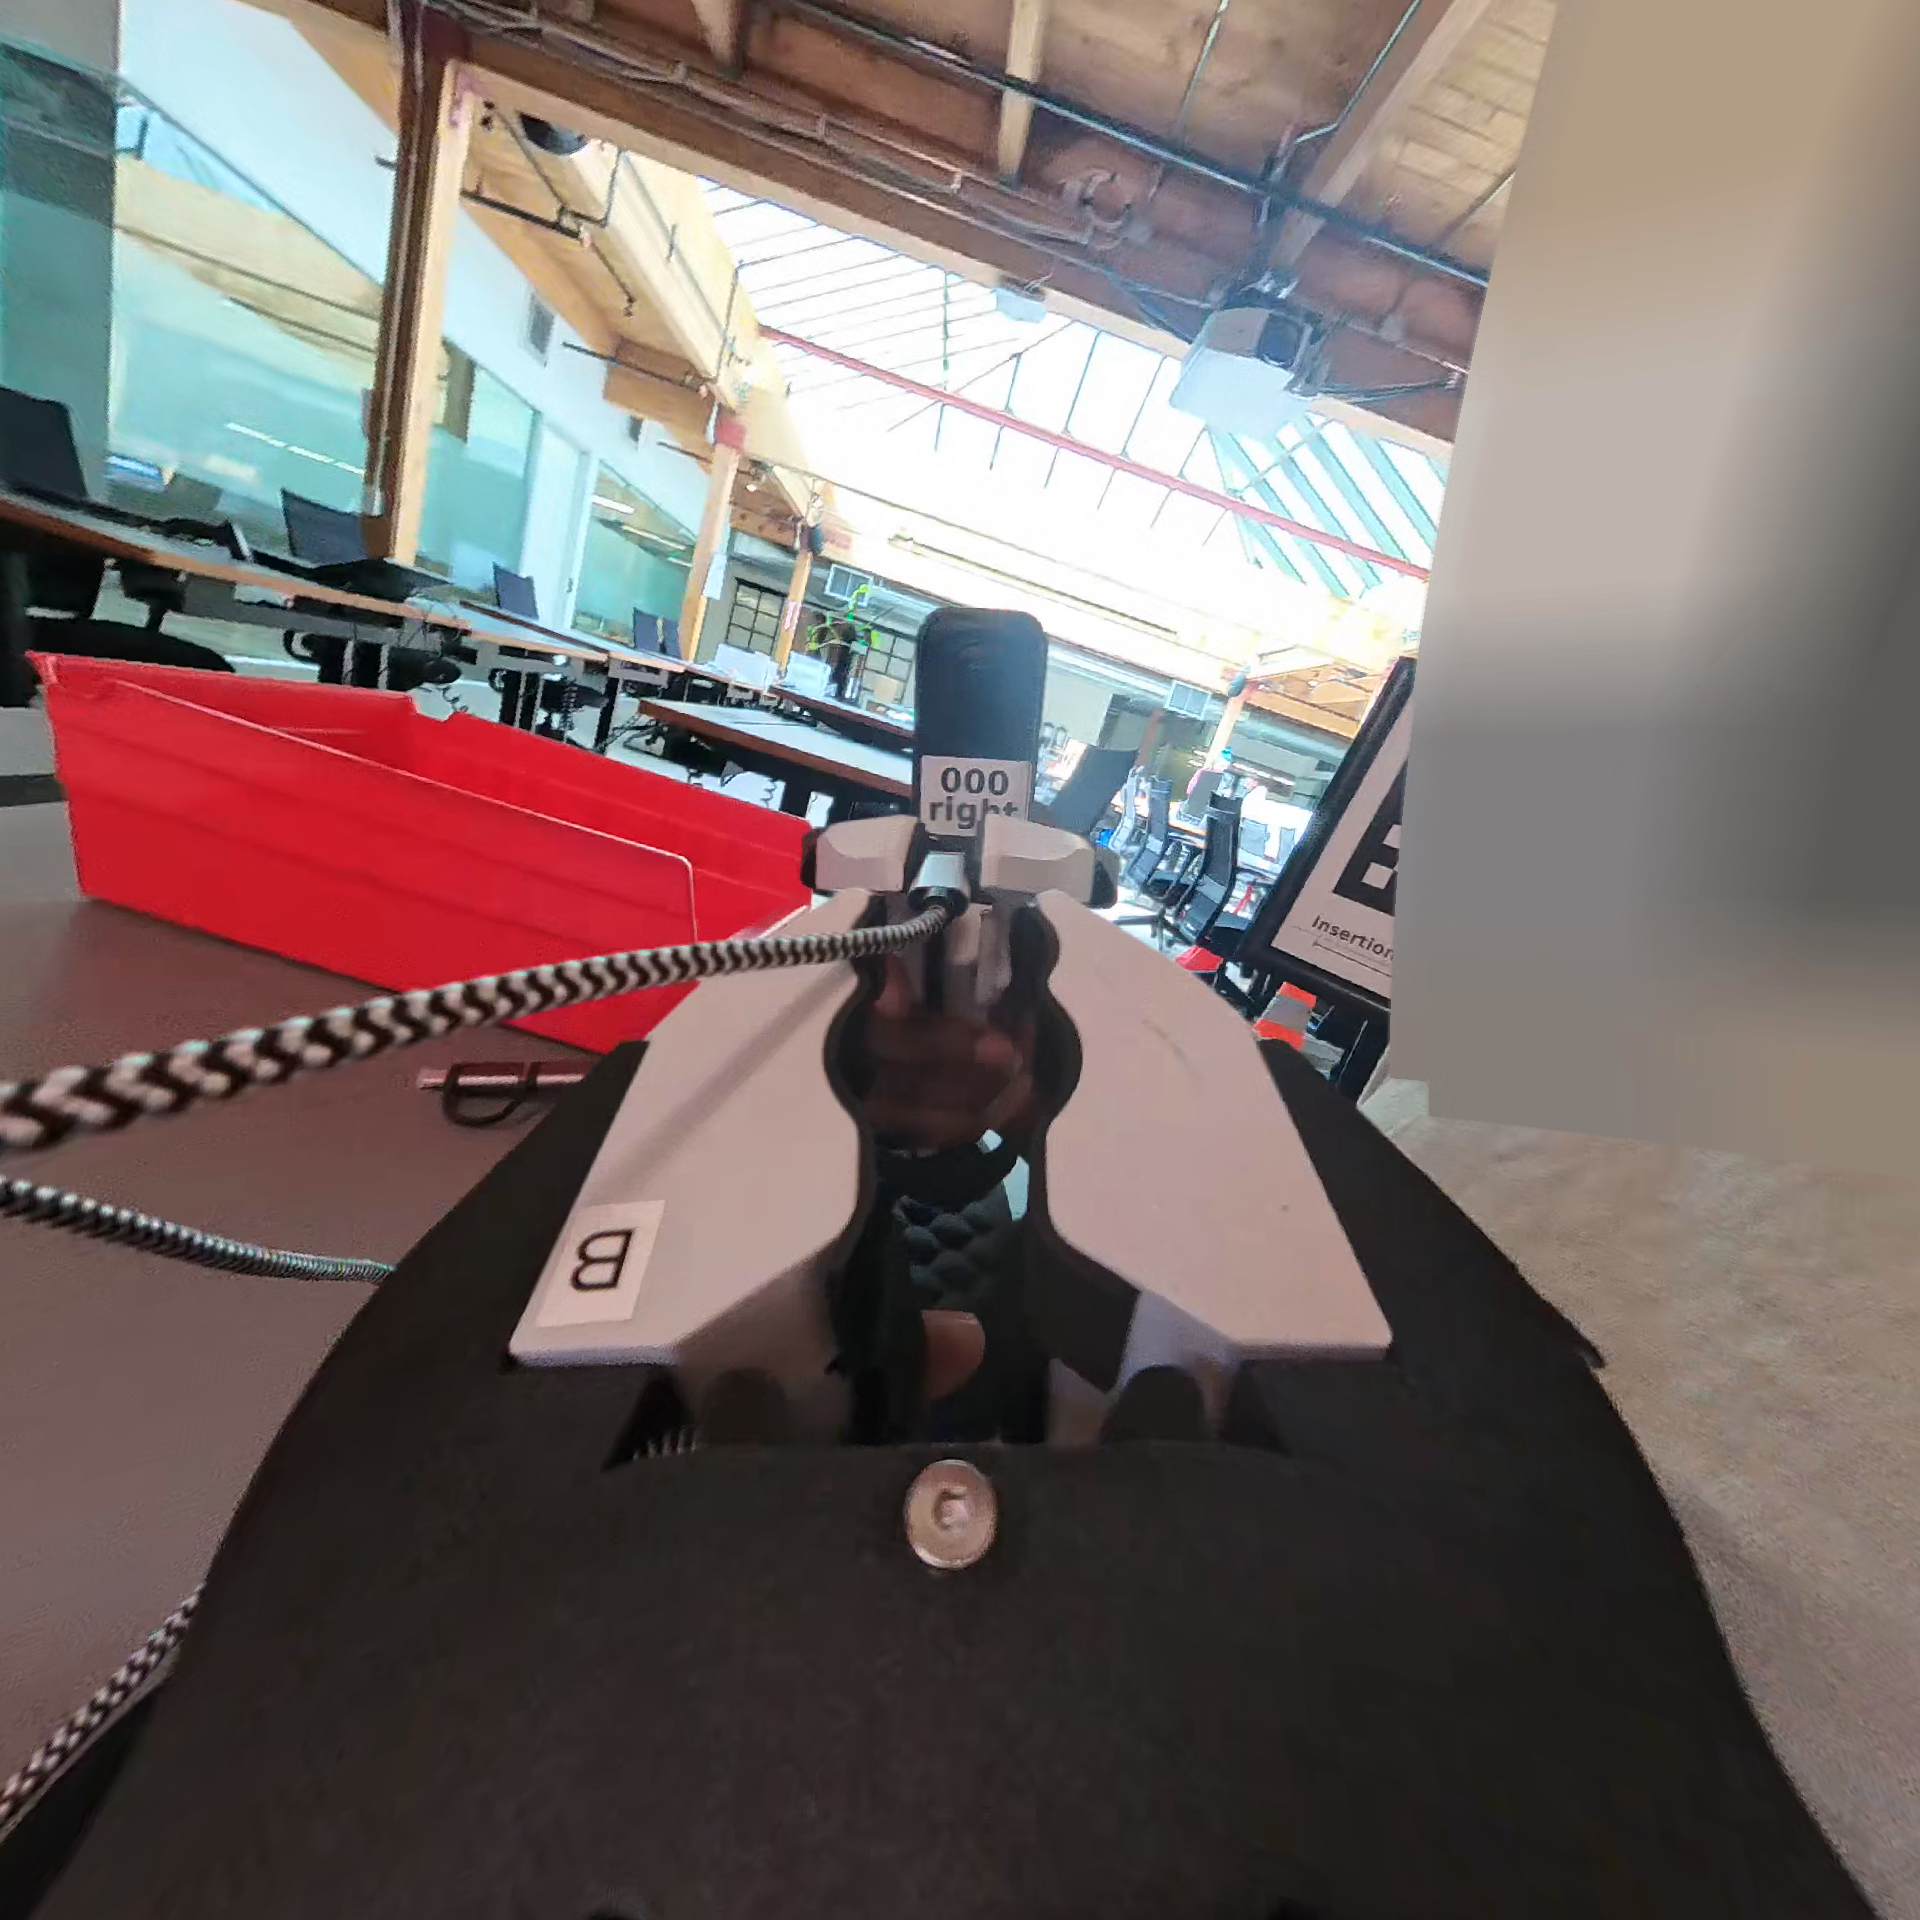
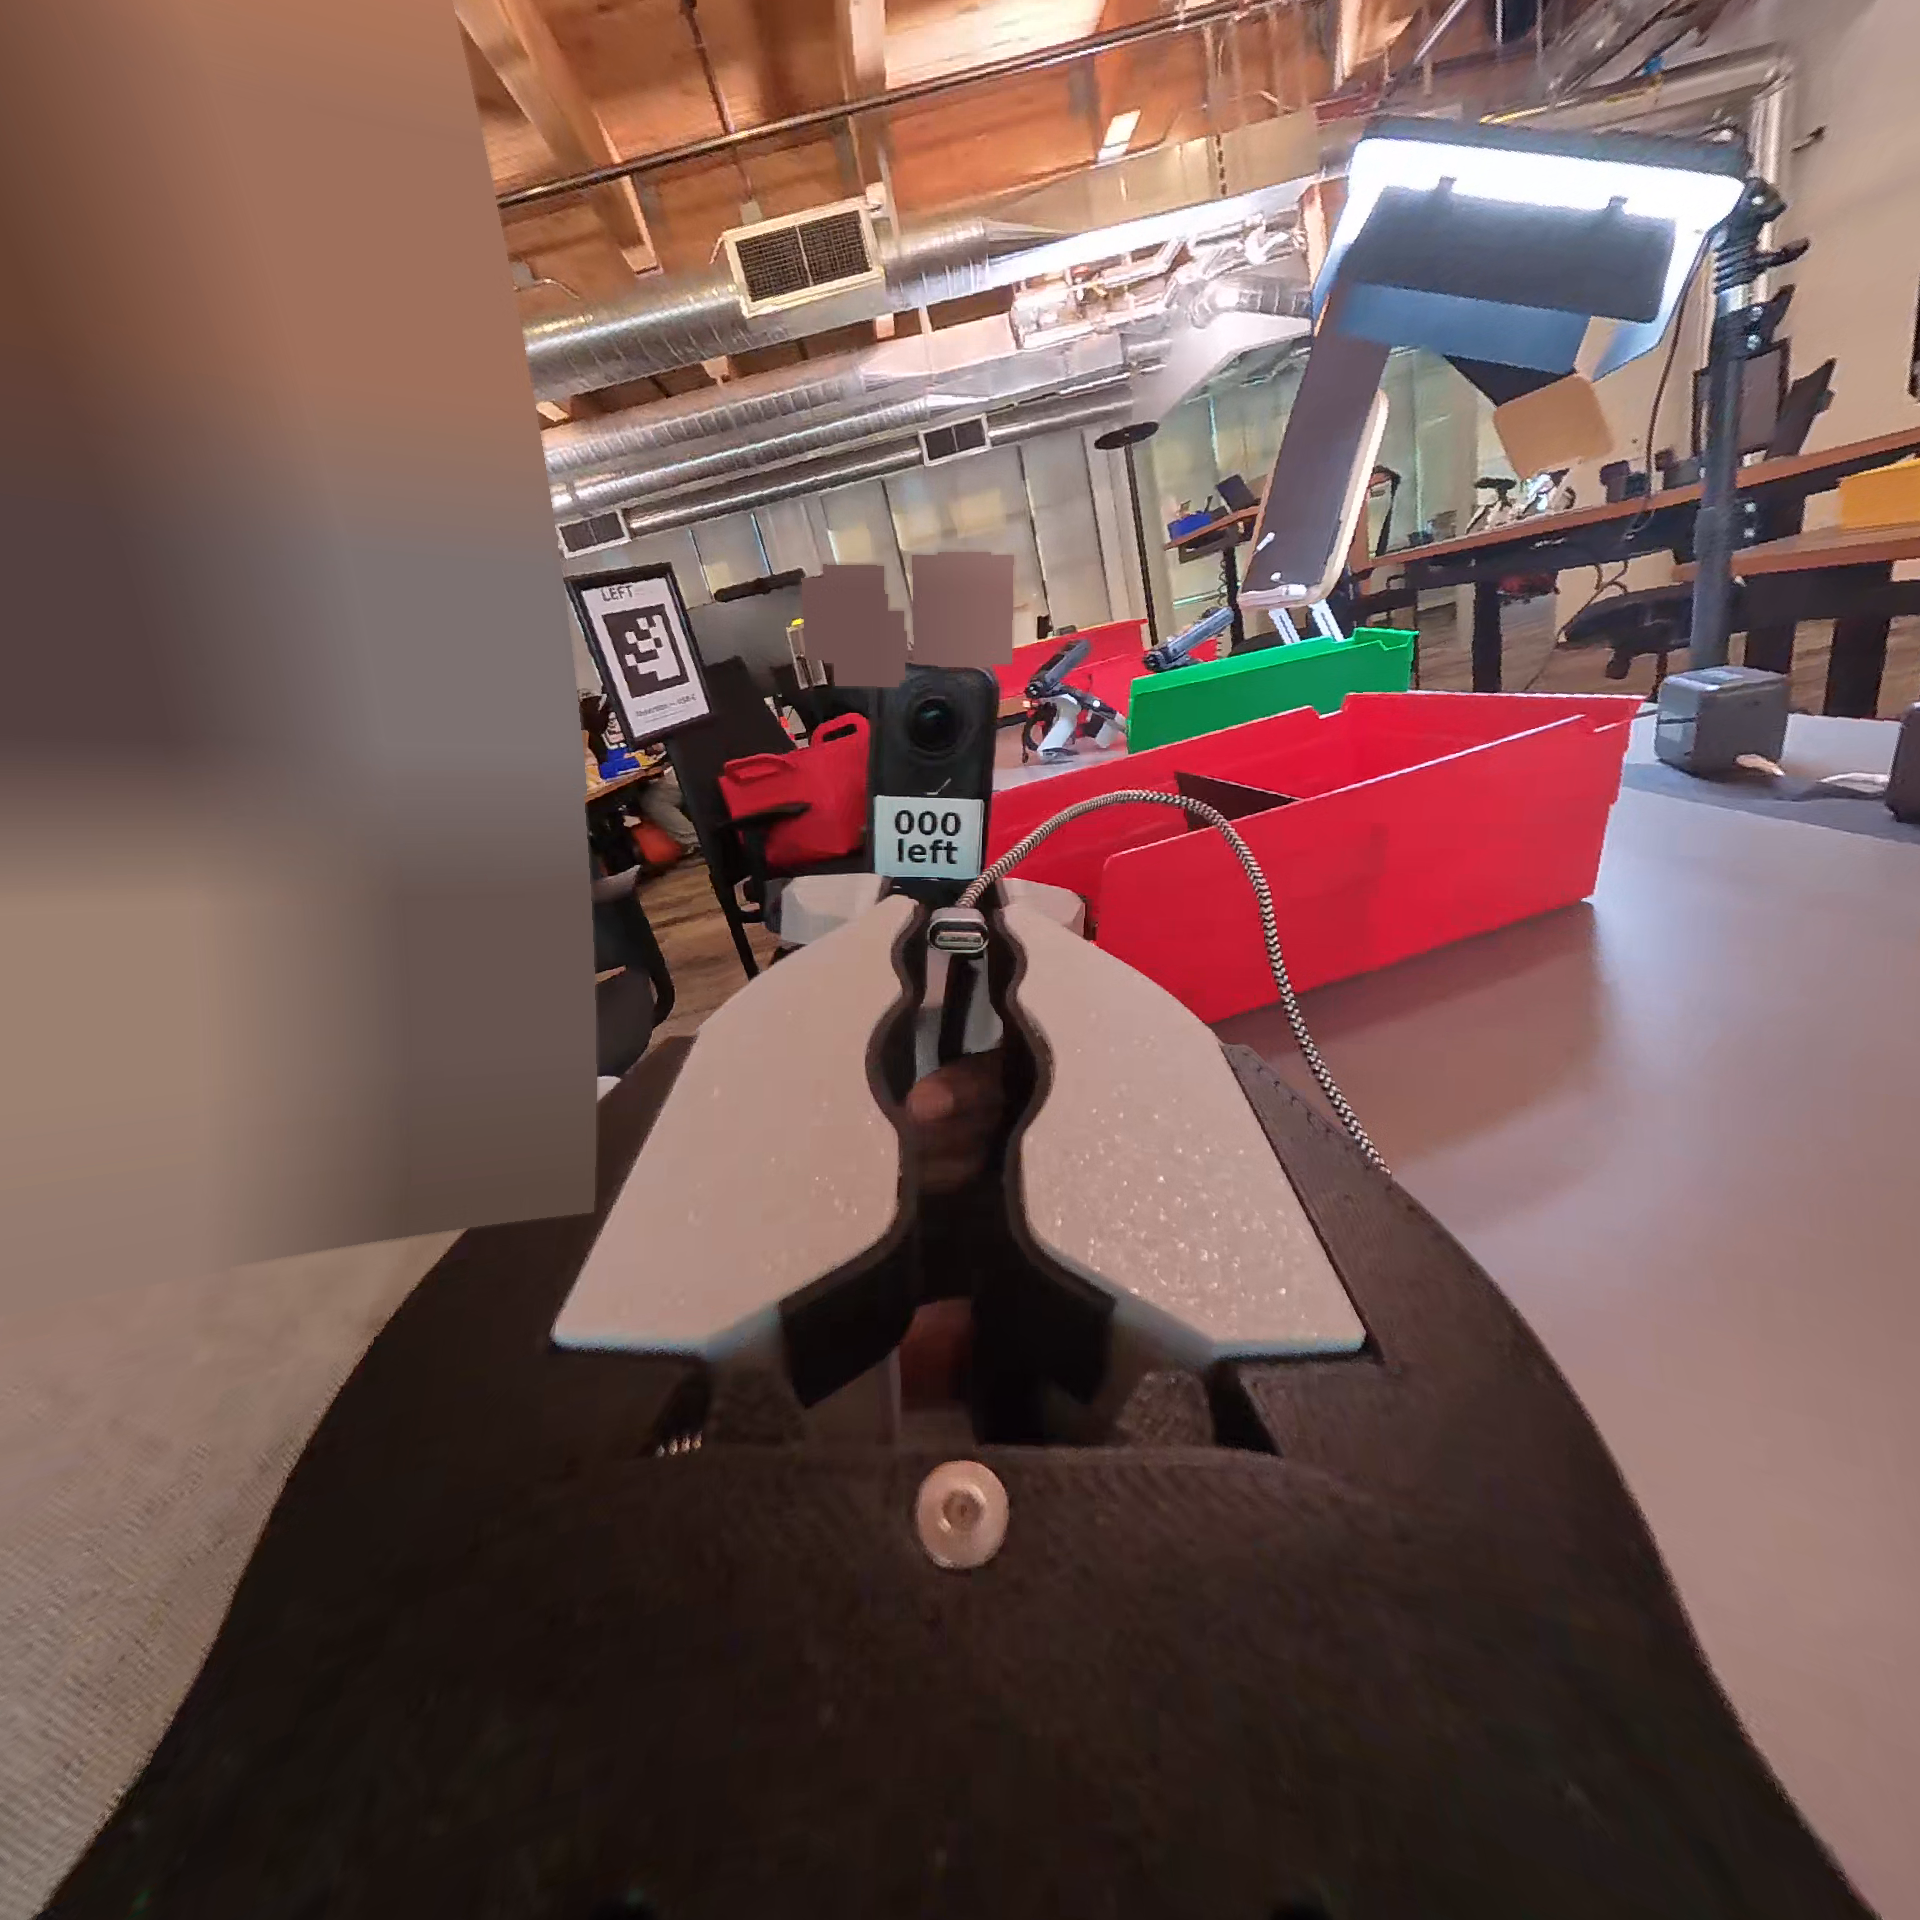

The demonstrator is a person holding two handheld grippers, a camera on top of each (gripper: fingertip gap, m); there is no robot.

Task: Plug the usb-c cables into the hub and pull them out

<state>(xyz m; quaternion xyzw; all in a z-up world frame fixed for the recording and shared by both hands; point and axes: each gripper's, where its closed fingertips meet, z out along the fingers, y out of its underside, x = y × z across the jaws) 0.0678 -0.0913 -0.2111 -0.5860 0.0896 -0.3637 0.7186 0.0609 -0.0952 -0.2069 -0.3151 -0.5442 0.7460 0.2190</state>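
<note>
The two grippers face each other with their tips meeting above the table. A black-and-white braided usb-c cable (image 1: 416,1013) ends in a silver plug (image 1: 940,881). My left gripper (image 1: 966,920) has its jaws nearly closed around the cable end just behind the plug. In the left wrist view the right gripper's fingertips (image 1: 862,857) pinch the plug from both sides. In the right wrist view my right gripper (image 2: 958,925) holds the plug (image 2: 961,938), its slot facing the camera, and the cable (image 2: 1268,925) arcs up and down to the table. A thin pinkish bar with a black cord (image 1: 499,1077), perhaps the hub, lies on the table.
A red bin (image 1: 364,831) stands on the grey table behind the grippers; it also shows in the right wrist view (image 2: 1403,831) with a green bin (image 2: 1268,675) behind it. A marker sign (image 2: 644,655), a phone on a stand (image 2: 1320,499) and a light panel (image 2: 1507,229) stand farther off. Only a small space, under 4 cm, lies between the two pairs of fingers.
</note>
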